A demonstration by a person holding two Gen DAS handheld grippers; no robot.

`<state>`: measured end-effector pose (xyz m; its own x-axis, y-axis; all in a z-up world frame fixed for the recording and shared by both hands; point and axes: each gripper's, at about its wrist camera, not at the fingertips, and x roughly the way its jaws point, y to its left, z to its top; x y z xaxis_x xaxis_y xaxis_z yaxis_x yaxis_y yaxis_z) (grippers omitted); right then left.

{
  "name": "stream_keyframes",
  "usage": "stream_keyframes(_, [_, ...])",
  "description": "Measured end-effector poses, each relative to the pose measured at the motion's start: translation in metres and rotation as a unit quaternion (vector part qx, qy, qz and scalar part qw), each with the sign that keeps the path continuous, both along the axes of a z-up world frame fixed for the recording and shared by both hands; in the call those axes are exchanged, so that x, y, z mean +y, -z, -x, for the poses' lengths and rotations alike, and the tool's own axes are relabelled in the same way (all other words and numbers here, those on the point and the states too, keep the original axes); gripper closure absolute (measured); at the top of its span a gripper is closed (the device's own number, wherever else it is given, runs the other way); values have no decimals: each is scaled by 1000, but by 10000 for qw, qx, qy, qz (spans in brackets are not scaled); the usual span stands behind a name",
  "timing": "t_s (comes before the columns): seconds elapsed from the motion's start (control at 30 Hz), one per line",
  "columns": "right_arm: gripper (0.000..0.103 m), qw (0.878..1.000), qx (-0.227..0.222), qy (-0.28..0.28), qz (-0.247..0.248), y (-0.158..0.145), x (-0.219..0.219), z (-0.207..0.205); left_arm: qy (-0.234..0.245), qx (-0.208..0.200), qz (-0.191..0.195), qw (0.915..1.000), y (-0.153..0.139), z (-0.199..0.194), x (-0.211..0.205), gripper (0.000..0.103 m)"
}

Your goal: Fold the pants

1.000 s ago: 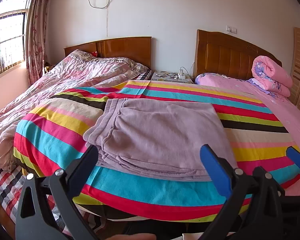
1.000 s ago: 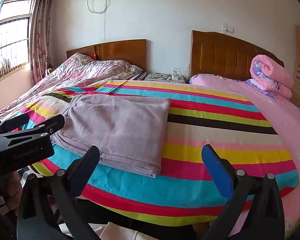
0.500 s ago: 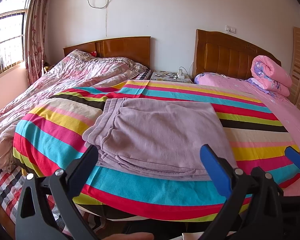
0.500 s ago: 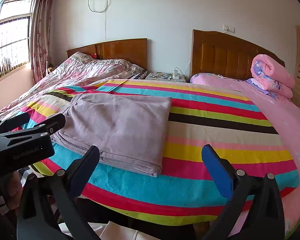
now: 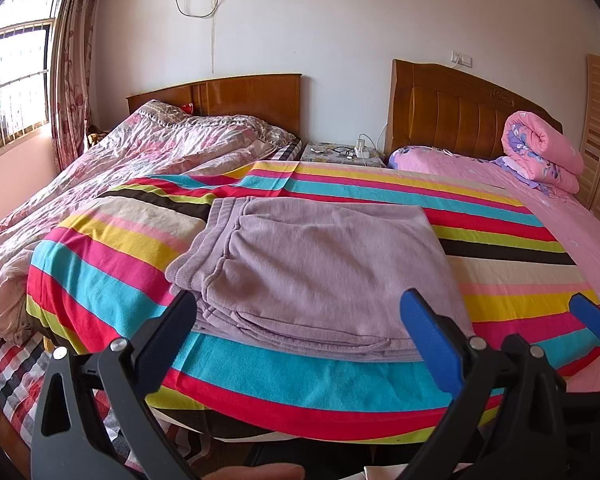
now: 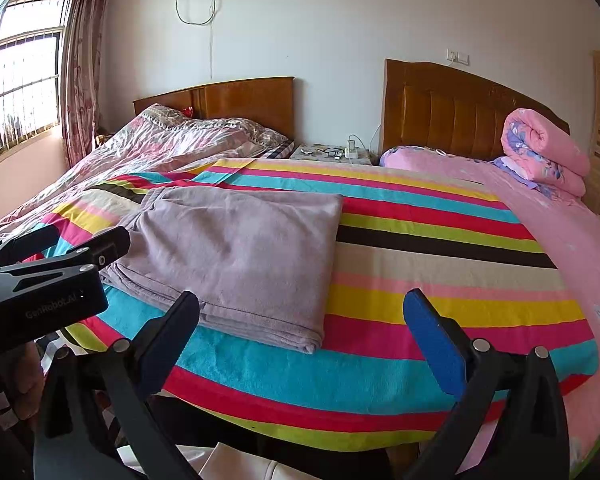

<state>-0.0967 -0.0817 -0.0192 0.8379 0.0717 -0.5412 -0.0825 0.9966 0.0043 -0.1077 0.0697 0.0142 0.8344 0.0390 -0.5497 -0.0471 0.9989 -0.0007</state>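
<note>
The lilac pants (image 5: 316, 276) lie folded into a flat rectangle on the striped blanket (image 5: 112, 280), waistband to the left; they also show in the right wrist view (image 6: 236, 252). My left gripper (image 5: 300, 328) is open and empty, held back from the bed's near edge, just short of the pants. My right gripper (image 6: 302, 332) is open and empty, off the near edge, to the right of the pants. The left gripper's body (image 6: 40, 280) shows at the left of the right wrist view.
The striped blanket (image 6: 440, 280) spans two beds with wooden headboards (image 5: 452, 116). A crumpled pink quilt (image 5: 132, 164) lies left, a rolled pink quilt (image 5: 544, 148) far right. A nightstand (image 5: 340, 152) with small items stands between the beds. A window (image 5: 12, 84) is at left.
Both grippers have drifted slightly; the views shift a little. The pants have not moved and both grippers stay open.
</note>
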Motion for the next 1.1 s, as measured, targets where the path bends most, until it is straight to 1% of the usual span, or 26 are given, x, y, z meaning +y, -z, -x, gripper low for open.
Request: stream_keyframes(1.1, [4, 10000, 31, 3, 5, 3, 1, 1, -15, -28, -19, 10000, -3, 1, -1, 1])
